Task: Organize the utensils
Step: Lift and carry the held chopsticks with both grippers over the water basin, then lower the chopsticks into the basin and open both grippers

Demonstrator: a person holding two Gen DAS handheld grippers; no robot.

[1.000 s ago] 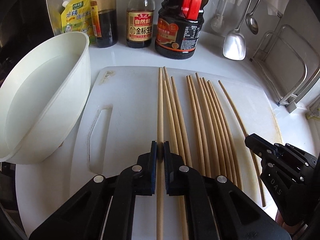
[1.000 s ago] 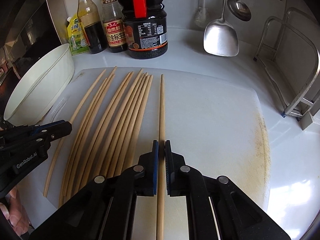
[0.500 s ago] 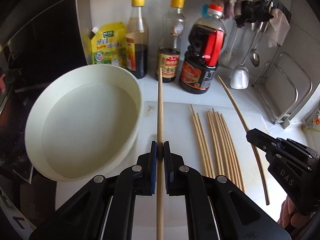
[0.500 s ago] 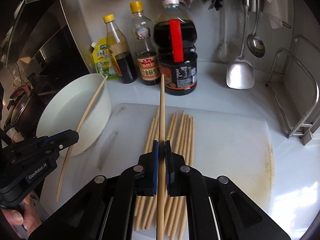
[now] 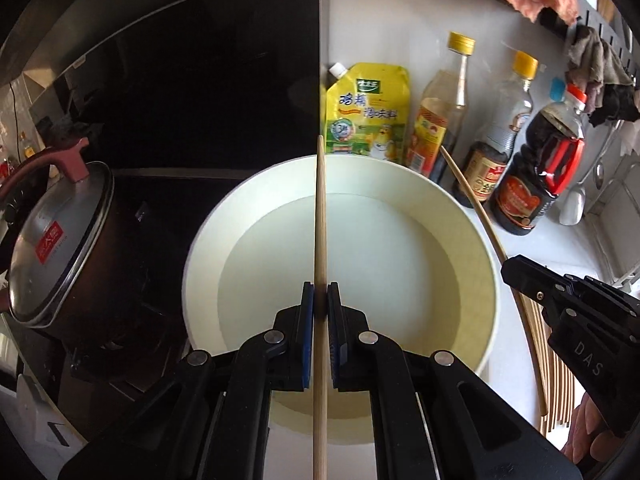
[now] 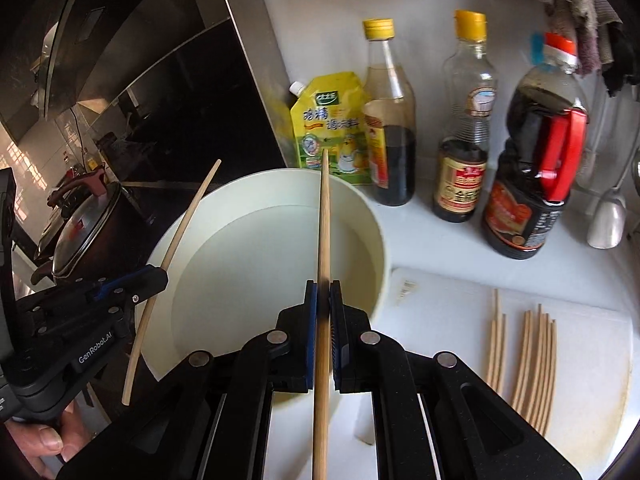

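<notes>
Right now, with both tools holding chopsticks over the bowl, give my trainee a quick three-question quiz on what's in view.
1. True or false: the left tool grips one thin wooden chopstick.
2. What lies beneath both tools? A) round white basin B) lidded dark cooking pot C) white plastic cutting board
3. Fill in: the right tool holds a second ____.

Key: 1 true; 2 A; 3 chopstick.

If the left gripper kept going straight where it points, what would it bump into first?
Probably the white bowl: the left gripper, shut on a chopstick, points over it toward its far rim. Depth is hard to judge.
</notes>
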